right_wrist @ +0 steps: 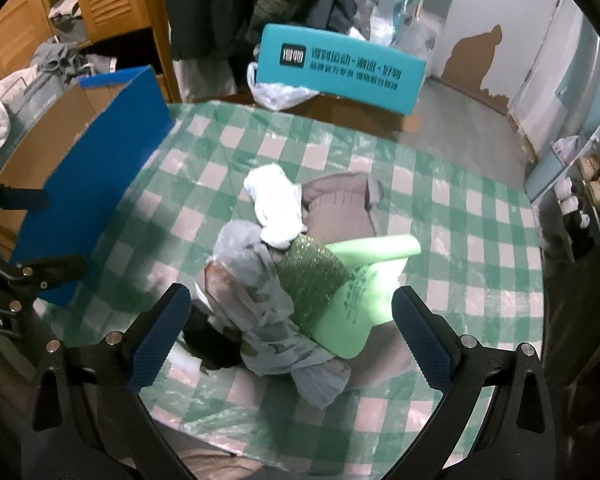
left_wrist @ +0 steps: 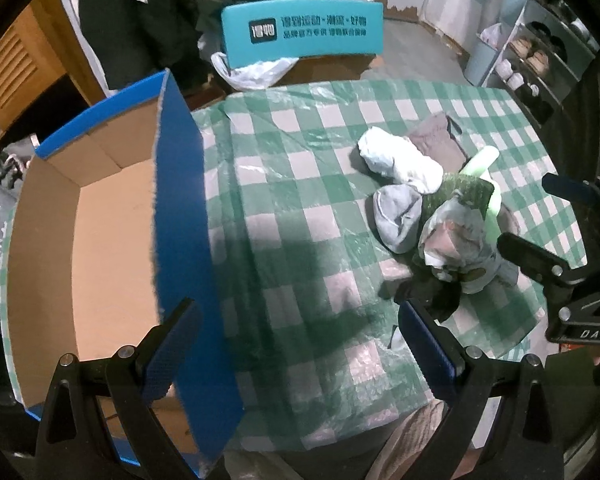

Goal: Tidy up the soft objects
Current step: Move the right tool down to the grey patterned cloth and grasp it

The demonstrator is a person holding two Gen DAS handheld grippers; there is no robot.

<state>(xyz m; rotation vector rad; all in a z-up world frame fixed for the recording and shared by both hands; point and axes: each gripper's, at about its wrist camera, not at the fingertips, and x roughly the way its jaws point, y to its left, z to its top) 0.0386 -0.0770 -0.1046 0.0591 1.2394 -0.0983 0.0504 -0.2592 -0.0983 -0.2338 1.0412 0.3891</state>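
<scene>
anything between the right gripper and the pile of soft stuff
Nothing visible. The right gripper hangs open straight over the pile of soft items on the checked tablecloth, with only air between.

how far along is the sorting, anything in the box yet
Nothing looks done: the box shows a bare bottom. Nothing is in hand; the left gripper and right gripper are both open. The whole pile still lies on the table, with the right gripper nearest it.

A dark item (right_wrist: 216,344) lies half buried under the pile (right_wrist: 284,280), kind unclear. The box (left_wrist: 100,220) runs off the frame's lower left. Shelf contents (left_wrist: 536,60) upper right are too small to tell.
</scene>
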